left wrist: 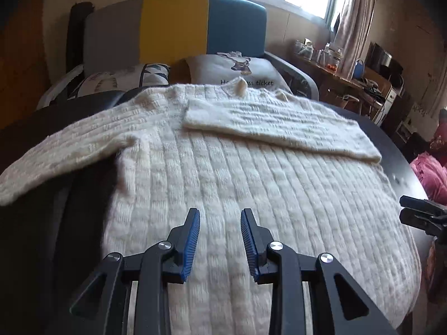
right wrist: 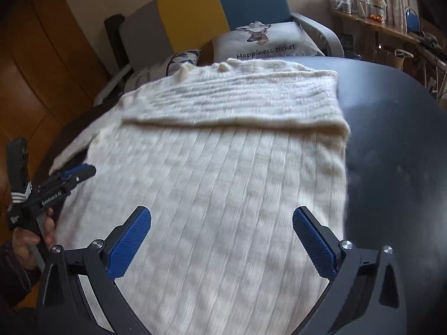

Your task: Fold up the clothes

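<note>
Cream ribbed wool makes up the knitted sweater (left wrist: 251, 173), which lies flat on the dark round counter (right wrist: 391, 145) with its body spread toward both cameras. One sleeve (right wrist: 232, 103) is already folded across the chest, while the other sleeve (left wrist: 64, 150) trails off toward the counter's edge. The knit looks thick, soft and limp. It should be light, will sag and stretch if lifted by one point, and is not slippery. The sensible holds are pinches at the cuff of the loose sleeve, or at the two hem corners together. The left gripper (left wrist: 220, 240) hovers over the lower body, pointing steeply down, its jaws partly apart with nothing between them. The right gripper (right wrist: 222, 240) hangs over the hem beside it, tilted down likewise, its jaws spread wide and empty.
</note>
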